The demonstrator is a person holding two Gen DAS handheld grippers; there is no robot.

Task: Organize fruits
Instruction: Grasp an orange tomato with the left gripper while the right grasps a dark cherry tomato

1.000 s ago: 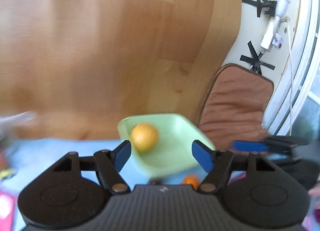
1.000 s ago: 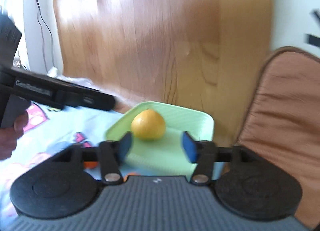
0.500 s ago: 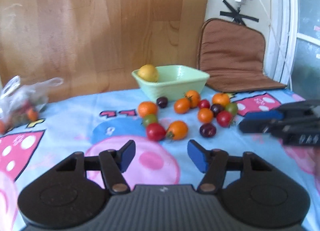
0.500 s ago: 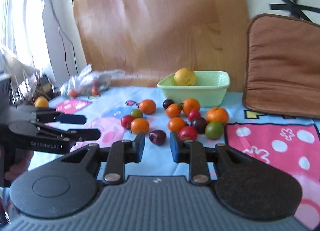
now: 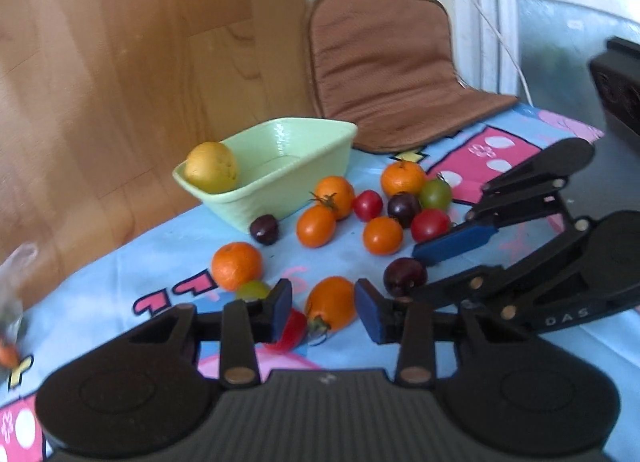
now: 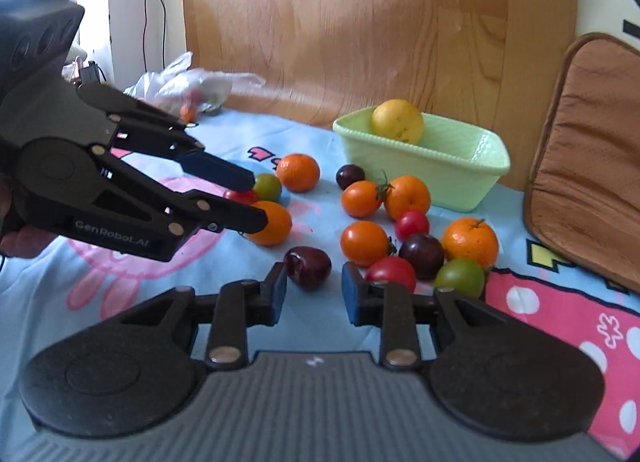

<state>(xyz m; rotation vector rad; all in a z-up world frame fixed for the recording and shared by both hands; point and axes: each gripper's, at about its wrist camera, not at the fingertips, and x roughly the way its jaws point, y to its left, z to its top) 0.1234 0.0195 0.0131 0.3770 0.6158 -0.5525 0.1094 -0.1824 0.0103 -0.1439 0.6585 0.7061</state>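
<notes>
I read "GenRobot.AI" on the left gripper (image 6: 248,198), along its near side. On the right gripper (image 5: 416,266), only the letters "DAS" are legible.

A yellow citrus fruit (image 6: 398,125) sits in a pale green dish (image 6: 448,186); orange, red, purple, green fruits (image 6: 364,243) lie scattered just before it.

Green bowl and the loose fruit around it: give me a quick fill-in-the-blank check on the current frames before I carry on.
1. The green bowl holds a single ____ fruit.
2. Behind the bowl on the right, a ____ cushion leans on the wall.
3. The fruit just ahead of the right gripper is a dark ____ plum.
4. The left gripper, its jaws closing, points at an ____ tomato, not yet pinched.

Missing words: yellow; brown; purple; orange
</notes>
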